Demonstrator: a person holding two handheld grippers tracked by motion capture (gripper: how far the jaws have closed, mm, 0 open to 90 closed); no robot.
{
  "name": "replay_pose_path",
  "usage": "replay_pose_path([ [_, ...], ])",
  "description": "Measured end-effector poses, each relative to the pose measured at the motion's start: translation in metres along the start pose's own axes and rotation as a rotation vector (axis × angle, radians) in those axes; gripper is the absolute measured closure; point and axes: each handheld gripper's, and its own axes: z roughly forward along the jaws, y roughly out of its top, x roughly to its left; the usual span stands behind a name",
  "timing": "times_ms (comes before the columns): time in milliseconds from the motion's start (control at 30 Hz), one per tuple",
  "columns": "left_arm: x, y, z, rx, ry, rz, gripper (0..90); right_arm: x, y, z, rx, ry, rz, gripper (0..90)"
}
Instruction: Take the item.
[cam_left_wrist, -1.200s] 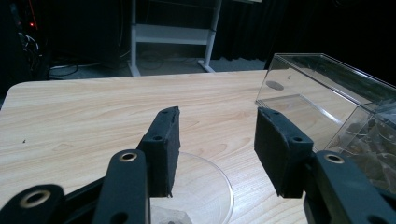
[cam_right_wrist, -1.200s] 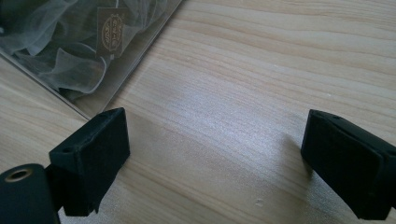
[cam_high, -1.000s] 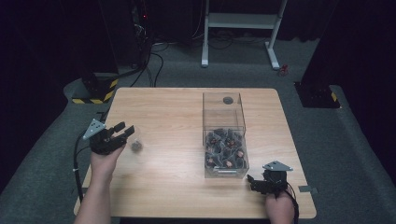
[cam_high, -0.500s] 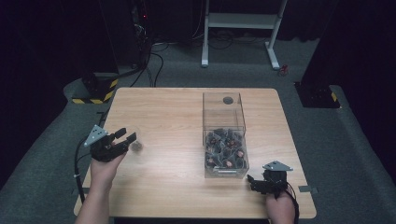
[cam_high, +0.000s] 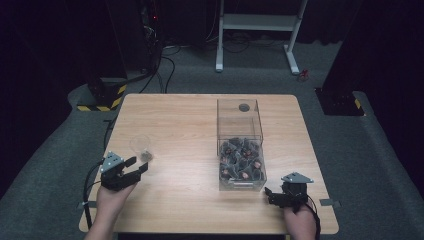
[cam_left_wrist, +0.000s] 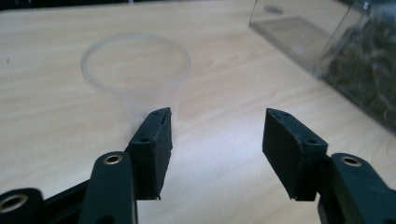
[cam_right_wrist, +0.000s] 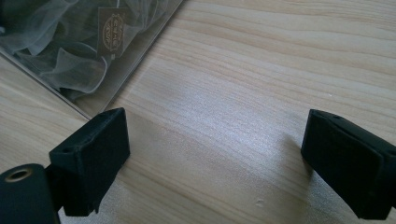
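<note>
A: Status check. We find the clear plastic cup (cam_high: 140, 146) upright on the table (cam_high: 180, 200), just ahead of the left gripper (cam_high: 138, 165). Its jaws stand apart and have just been opening, with nothing between them (the cup sits beyond the left jaw's tip in the left gripper view (cam_left_wrist: 136, 74)).

B: Confirmed. We read a small dark item (cam_high: 146, 156) at the cup's base, though we cannot tell whether it lies inside. The clear box (cam_high: 240, 150) still holds a pile of wrapped pieces (cam_high: 241, 161) at its near end.

A: And the right gripper (cam_high: 270, 194)?

B: Jaws wide apart, empty, resting near the box's near corner (cam_right_wrist: 93, 51).

A: Then we judge the transfer as barely begun: the cup is placed and released; most pieces remain to be moved.
</note>
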Motion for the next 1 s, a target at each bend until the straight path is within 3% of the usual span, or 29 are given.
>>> replay_pose_path([
  [200, -0.001, -0.022, -0.007, 0.047, 0.001, -0.005, 39.5, 0.0, 0.0, 0.0, -0.001, 0.002, -0.006, 7.8],
  [400, -0.002, -0.048, -0.001, 0.11, 0.015, 0.002, 37.3, 0.0, 0.0, -0.001, 0.001, 0.003, -0.009, 7.7],
  [533, -0.008, -0.06, 0.005, 0.141, 0.042, 0.052, 35.7, 0.0, 0.0, -0.001, 0.001, 0.003, -0.009, 7.8],
  [700, -0.017, -0.063, 0.016, 0.185, 0.054, 0.086, 25.4, 0.0, 0.0, -0.001, 0.0, 0.003, -0.005, 7.8],
  [833, -0.021, -0.061, 0.022, 0.2, 0.07, 0.072, 15.8, 0.0, -0.001, -0.001, 0.0, 0.004, -0.005, 7.9],
  [1000, -0.021, -0.06, 0.022, 0.204, 0.072, 0.063, 14.4, 0.0, 0.0, 0.0, 0.0, 0.001, -0.005, 7.8],
])
